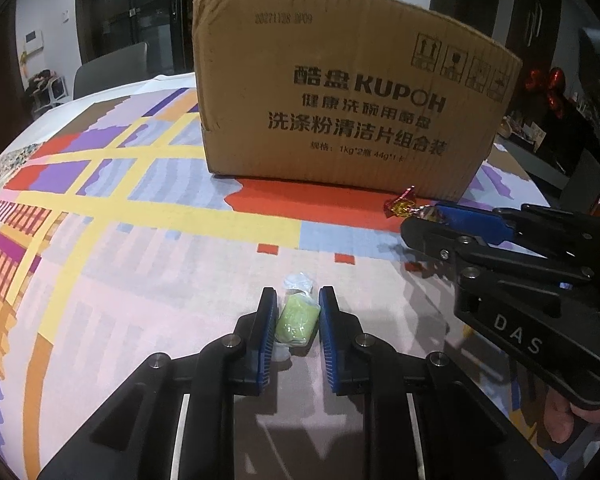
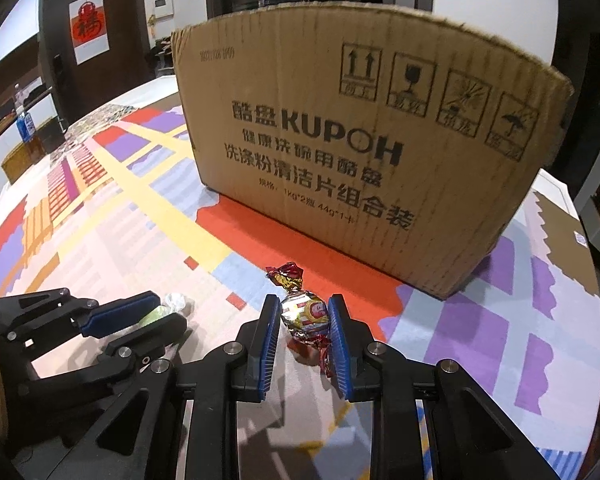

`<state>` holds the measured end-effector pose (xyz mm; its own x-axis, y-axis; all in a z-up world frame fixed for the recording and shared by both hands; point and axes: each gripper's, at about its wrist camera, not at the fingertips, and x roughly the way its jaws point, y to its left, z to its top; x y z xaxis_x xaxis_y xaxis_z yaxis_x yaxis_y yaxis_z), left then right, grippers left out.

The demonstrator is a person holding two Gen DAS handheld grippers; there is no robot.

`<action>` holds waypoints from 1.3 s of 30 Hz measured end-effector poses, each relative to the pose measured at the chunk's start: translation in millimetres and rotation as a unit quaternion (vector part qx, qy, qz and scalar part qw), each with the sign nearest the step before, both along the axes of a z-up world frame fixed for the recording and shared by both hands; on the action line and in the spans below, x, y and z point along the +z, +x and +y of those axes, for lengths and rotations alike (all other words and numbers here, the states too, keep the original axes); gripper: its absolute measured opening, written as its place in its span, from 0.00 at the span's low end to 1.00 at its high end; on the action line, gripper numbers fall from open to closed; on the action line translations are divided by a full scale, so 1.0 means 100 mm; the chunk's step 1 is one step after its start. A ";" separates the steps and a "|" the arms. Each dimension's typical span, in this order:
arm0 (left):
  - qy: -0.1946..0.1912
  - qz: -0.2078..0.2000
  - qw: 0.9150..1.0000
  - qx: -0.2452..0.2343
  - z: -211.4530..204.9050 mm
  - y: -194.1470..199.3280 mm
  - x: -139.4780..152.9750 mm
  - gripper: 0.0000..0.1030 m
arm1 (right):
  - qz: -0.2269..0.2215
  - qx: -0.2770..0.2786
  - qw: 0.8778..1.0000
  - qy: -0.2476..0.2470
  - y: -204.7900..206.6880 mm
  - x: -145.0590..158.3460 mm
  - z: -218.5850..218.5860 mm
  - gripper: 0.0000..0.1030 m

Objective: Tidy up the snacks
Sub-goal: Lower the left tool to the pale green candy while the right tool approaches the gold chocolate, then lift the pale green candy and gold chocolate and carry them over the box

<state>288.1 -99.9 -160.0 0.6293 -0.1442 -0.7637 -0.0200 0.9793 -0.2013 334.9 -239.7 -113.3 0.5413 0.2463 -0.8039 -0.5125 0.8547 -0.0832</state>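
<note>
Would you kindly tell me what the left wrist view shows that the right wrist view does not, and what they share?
Only the left wrist view: the green candy squarely between the left gripper pads, and red foil balloons at far right.
Only the right wrist view: the foil candy clamped in the right gripper, plus a red poster on the dark door.
Both: the cardboard box, the patterned tablecloth and both candies.

"KUPOH" on carton [image 1: 340,92]; "DAS" on tool [image 1: 420,222]
</note>
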 end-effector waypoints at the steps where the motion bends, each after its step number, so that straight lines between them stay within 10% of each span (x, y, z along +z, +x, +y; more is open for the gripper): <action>1: 0.001 -0.001 1.000 0.000 0.00 0.00 0.01 0.21 | -0.001 -0.002 1.000 0.001 0.00 0.01 0.00 0.25; 39: 0.005 -0.067 0.997 -0.024 0.25 0.06 0.92 0.21 | -0.084 -0.088 0.992 0.011 -0.24 0.97 0.00 0.25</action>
<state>293.7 -74.5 -67.5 0.7190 -0.1694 -0.6741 0.0527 0.9803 -0.1901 310.5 -239.3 -15.8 0.7040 0.1527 -0.6936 -0.3347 0.9327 -0.1344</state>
